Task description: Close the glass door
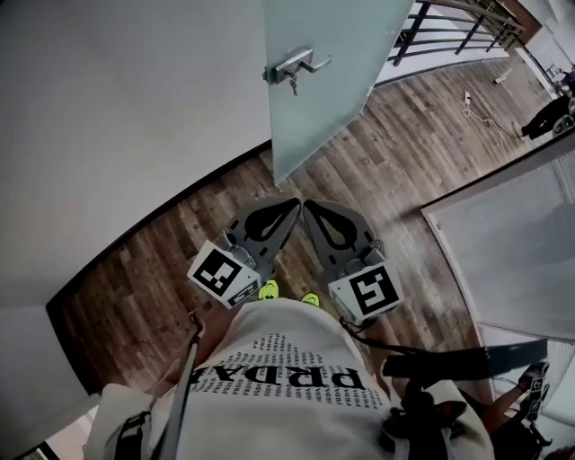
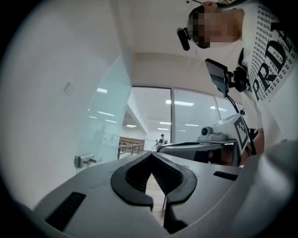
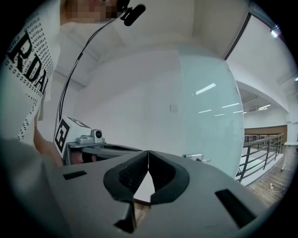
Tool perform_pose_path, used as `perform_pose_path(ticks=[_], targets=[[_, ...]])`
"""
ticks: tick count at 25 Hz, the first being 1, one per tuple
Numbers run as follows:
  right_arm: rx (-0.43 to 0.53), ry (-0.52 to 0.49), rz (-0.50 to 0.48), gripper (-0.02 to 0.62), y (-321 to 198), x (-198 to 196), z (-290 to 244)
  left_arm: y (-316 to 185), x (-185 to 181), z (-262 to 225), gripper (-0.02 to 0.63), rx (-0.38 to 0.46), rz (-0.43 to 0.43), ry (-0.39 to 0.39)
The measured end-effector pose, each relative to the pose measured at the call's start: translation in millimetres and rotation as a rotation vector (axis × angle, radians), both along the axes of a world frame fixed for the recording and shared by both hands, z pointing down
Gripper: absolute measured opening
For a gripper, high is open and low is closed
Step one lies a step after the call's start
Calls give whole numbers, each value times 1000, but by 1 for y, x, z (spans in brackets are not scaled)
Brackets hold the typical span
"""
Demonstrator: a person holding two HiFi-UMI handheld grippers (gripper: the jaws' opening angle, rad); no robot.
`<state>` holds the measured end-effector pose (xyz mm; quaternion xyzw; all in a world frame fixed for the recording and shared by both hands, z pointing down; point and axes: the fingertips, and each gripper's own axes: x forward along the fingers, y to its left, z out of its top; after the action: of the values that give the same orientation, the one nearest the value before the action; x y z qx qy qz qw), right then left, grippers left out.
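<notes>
The frosted glass door (image 1: 328,81) stands ajar ahead of me, with a metal lever handle (image 1: 296,65) and a key under it. My left gripper (image 1: 293,208) and right gripper (image 1: 308,208) are side by side over the wooden floor, well short of the door, both shut and empty, tips nearly touching each other. In the left gripper view, the left gripper (image 2: 151,155) has the handle (image 2: 84,160) off to its left on the glass door (image 2: 109,116). In the right gripper view, the right gripper (image 3: 148,153) has the handle (image 3: 198,158) to its right on the glass door (image 3: 209,107).
A white wall (image 1: 117,108) runs along the left. At the right stands a frosted glass panel (image 1: 512,243). Beyond the door are a dark railing (image 1: 458,27) and a white cable (image 1: 481,112) on the wooden floor (image 1: 386,153). A person (image 1: 548,115) is far off at the right.
</notes>
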<state>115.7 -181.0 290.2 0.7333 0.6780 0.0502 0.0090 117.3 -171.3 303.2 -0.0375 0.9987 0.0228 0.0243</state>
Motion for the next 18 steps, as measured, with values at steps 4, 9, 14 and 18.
perform_pose_path(ticks=[4,9,14,18], targets=[[9,4,11,-2,14,-3,-3,20,6,-10,-6,0,-50,-16],[2,-30,-7,-1,48,2,-11,52,22,-15,-6,5,-96,-15],[-11,-57,5,0,79,6,-19,79,30,-15,-6,-2,-114,1],[-5,-53,10,0,101,-2,-19,103,21,-15,-6,-9,-135,15]])
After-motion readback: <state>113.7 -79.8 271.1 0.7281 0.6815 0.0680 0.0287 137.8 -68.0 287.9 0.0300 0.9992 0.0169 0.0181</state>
